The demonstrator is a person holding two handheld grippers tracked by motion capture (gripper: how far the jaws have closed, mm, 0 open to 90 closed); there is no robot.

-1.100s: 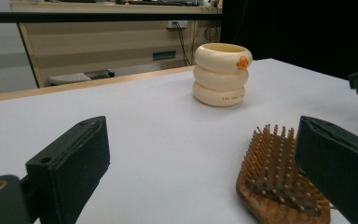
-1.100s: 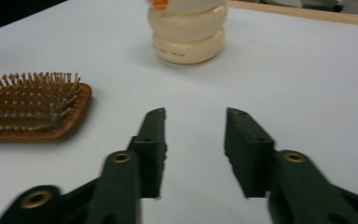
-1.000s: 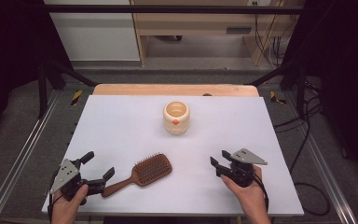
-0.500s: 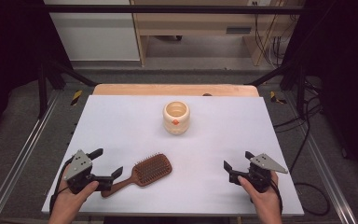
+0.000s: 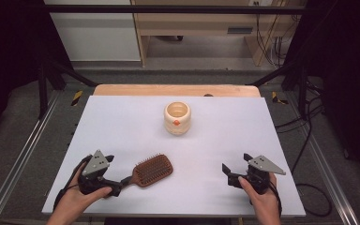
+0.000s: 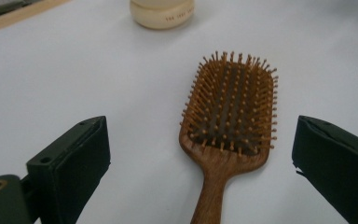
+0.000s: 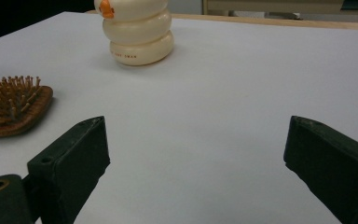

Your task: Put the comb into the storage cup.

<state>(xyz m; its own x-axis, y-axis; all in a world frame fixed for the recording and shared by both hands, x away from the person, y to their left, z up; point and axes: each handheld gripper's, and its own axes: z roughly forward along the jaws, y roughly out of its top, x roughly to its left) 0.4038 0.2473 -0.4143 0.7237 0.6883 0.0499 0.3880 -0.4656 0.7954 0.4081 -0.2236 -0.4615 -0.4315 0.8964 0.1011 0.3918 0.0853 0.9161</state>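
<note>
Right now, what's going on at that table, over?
Left gripper open, lined up on hairbrush handle, no grip yet. Right gripper open, holding nothing. Cream cup stands apart, nothing in the way.

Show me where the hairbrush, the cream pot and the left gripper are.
hairbrush (image 6: 230, 107), left gripper view, on the bristle pad.
cream pot (image 5: 177, 118), high view, on its side wall.
left gripper (image 5: 116, 174), high view, between its open jaws, at the brush handle.

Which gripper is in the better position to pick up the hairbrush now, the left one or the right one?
Probably the left. The left gripper is at the hairbrush handle, jaws open on either side of it. The right gripper, also open, is over bare table, well away from it.
</note>
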